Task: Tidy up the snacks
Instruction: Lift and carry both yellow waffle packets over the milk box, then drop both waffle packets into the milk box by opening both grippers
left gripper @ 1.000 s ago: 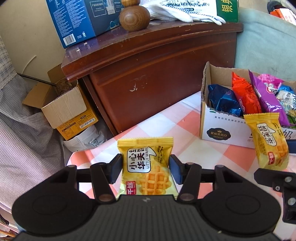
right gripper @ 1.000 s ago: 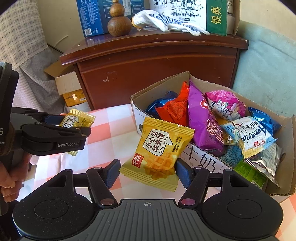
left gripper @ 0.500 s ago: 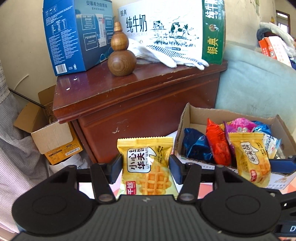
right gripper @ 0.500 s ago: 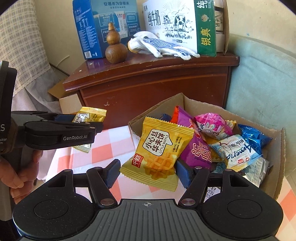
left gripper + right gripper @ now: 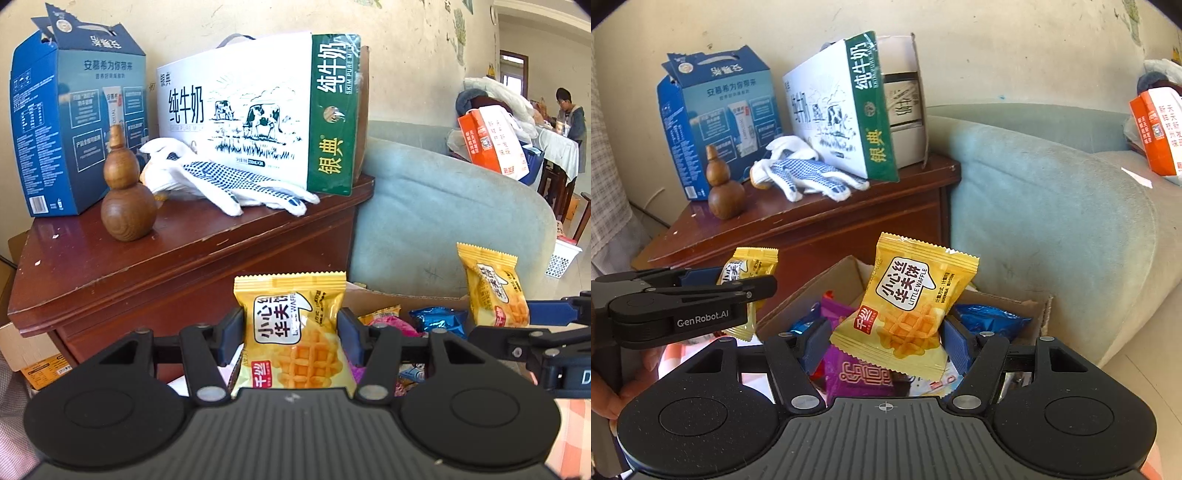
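Note:
My left gripper (image 5: 291,326) is shut on a yellow waffle packet (image 5: 295,343), held upright in the air. My right gripper (image 5: 884,343) is shut on a second yellow waffle packet (image 5: 908,306), tilted, held above the open cardboard snack box (image 5: 827,284). The box holds several snack packs, among them a purple one (image 5: 857,373) and a blue one (image 5: 990,321). The right gripper's packet shows in the left wrist view (image 5: 493,288) at the right. The left gripper's packet shows in the right wrist view (image 5: 746,273) at the left, beside the box.
A dark wooden cabinet (image 5: 184,258) stands behind, bearing a wooden gourd (image 5: 127,199), white dotted gloves (image 5: 236,181), a blue carton (image 5: 74,122) and a milk carton (image 5: 258,110). A pale green sofa (image 5: 1052,206) is at the right. A checked tablecloth (image 5: 679,350) lies under the box.
Both grippers have risen with their waffle packets. The views now look higher, over the cabinet top, and the snack box sits lower in both.

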The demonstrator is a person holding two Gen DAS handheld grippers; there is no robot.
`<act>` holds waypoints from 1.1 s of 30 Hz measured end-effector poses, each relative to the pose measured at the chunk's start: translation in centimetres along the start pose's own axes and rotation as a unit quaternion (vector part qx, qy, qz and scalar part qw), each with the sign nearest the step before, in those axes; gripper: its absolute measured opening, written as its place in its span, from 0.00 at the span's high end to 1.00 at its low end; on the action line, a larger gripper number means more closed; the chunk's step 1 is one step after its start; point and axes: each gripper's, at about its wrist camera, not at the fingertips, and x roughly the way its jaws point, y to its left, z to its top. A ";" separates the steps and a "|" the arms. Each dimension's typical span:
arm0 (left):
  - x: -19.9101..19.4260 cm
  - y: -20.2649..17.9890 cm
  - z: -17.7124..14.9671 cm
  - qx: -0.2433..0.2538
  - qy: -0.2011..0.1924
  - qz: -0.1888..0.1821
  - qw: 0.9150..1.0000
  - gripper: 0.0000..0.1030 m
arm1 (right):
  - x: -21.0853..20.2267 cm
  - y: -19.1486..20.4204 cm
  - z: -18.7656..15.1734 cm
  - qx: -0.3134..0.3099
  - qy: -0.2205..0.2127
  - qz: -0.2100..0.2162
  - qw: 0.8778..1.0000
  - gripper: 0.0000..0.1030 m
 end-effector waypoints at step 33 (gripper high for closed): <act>3.3 -3.3 -0.8 0.062 0.090 0.072 0.991 0.08 | 2.4 -3.1 -1.3 0.051 0.050 -0.058 0.996 0.17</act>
